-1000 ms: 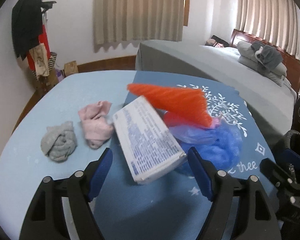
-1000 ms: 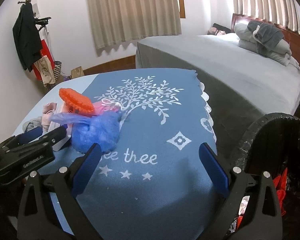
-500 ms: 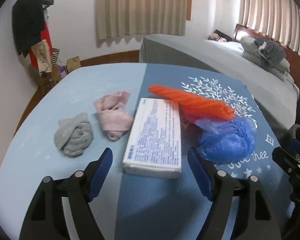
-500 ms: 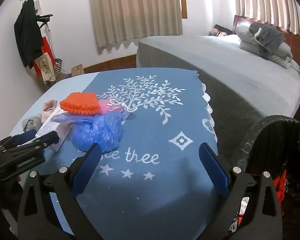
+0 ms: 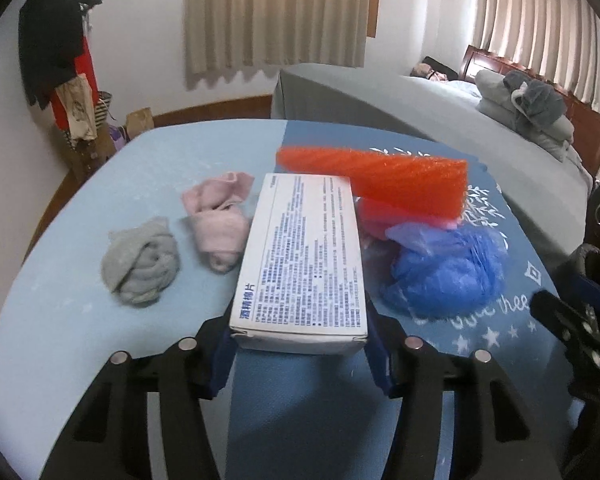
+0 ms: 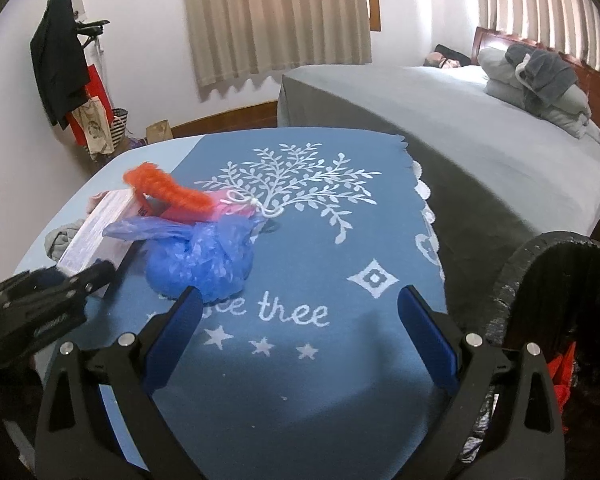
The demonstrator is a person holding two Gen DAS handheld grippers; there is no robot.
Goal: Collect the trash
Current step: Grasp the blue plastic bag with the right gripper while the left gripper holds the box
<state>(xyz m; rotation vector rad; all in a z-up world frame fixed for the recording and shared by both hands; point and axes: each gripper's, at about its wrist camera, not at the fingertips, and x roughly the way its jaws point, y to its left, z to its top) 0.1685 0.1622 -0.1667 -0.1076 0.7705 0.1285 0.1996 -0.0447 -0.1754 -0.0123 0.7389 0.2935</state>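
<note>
A white printed box (image 5: 304,256) lies on the table, and my left gripper (image 5: 300,344) is shut on its near end, one blue pad on each side. An orange foam piece (image 5: 384,178) rests on the box's far end and on a pink item. A crumpled blue plastic bag (image 5: 444,270) lies right of the box; it also shows in the right wrist view (image 6: 204,260), as do the box (image 6: 96,236) and the foam (image 6: 164,188). My right gripper (image 6: 298,334) is open and empty over the blue cloth.
A grey sock ball (image 5: 140,266) and a pink sock ball (image 5: 220,220) lie left of the box. A black-lined trash bin (image 6: 560,320) stands at the table's right edge. A blue tree-print cloth (image 6: 340,240) covers the table's right part. A grey bed (image 6: 460,128) lies behind.
My left gripper moved forward around the box's near end and closed on it. The box has settled flat. The right gripper hardly moved.
</note>
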